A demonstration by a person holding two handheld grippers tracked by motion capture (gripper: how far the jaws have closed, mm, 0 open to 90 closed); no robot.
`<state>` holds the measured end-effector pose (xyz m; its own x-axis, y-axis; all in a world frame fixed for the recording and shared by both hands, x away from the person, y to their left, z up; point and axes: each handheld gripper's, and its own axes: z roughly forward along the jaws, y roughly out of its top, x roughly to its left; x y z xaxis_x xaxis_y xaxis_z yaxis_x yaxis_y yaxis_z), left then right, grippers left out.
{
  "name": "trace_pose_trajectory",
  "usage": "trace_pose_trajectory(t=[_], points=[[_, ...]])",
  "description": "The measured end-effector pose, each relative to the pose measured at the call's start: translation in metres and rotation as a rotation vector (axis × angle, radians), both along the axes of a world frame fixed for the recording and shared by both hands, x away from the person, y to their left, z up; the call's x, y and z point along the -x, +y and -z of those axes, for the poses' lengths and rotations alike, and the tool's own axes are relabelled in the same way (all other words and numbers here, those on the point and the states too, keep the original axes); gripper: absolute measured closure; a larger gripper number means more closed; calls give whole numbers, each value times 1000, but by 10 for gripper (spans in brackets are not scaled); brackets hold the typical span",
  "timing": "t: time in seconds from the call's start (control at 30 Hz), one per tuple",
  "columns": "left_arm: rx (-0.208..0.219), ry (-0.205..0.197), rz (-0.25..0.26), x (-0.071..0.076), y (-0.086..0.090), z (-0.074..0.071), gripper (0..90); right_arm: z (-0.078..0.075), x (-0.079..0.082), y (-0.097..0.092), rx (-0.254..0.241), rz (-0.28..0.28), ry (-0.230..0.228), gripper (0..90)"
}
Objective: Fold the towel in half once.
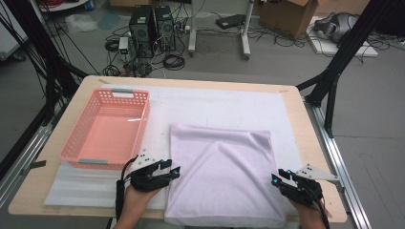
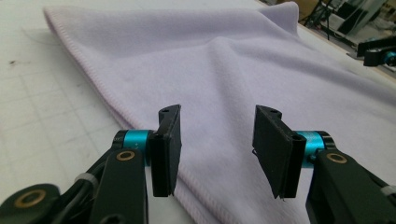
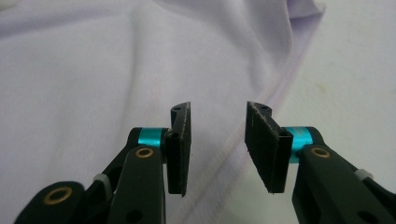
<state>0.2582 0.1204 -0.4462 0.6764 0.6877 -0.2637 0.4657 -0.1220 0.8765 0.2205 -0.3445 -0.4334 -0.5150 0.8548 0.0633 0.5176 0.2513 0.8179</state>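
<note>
A lavender towel (image 1: 222,171) lies folded flat on the white mat (image 1: 215,105), with a soft ridge across its middle. My left gripper (image 1: 173,168) hovers at the towel's left edge, jaws open and nothing between them. In the left gripper view the open jaws (image 2: 218,116) straddle the stitched hem of the towel (image 2: 233,60). My right gripper (image 1: 278,176) sits at the towel's right edge near the front corner, also open. In the right gripper view its jaws (image 3: 218,112) stand apart over the hem of the towel (image 3: 93,70), touching no cloth.
A pink plastic basket (image 1: 76,131) stands at the left of the wooden table (image 1: 296,119), with nothing in it. The right gripper (image 2: 378,53) shows far off in the left gripper view. Black frame legs, computers and cables sit on the floor beyond.
</note>
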Motion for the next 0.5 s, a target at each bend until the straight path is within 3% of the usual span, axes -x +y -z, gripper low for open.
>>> trace_pose_trajectory(t=[0.2, 0.3, 0.37, 0.43, 0.47, 0.5], points=[[-16, 13, 63, -21, -20, 0, 493, 0, -26, 23, -4, -65, 13, 582], [-51, 27, 103, -28, -30, 1, 477, 7, -37, 33, 39, -94, 43, 598], [-84, 38, 127, -30, -38, 2, 478, 13, -43, 38, 73, -119, 79, 673], [-141, 53, 145, -31, -45, 5, 511, 14, -46, 39, 81, -128, 76, 764], [-181, 53, 145, -30, -49, 5, 556, 13, -47, 38, 85, -137, 77, 842], [-214, 43, 143, -29, -52, 5, 627, 13, -47, 38, 89, -141, 79, 855]])
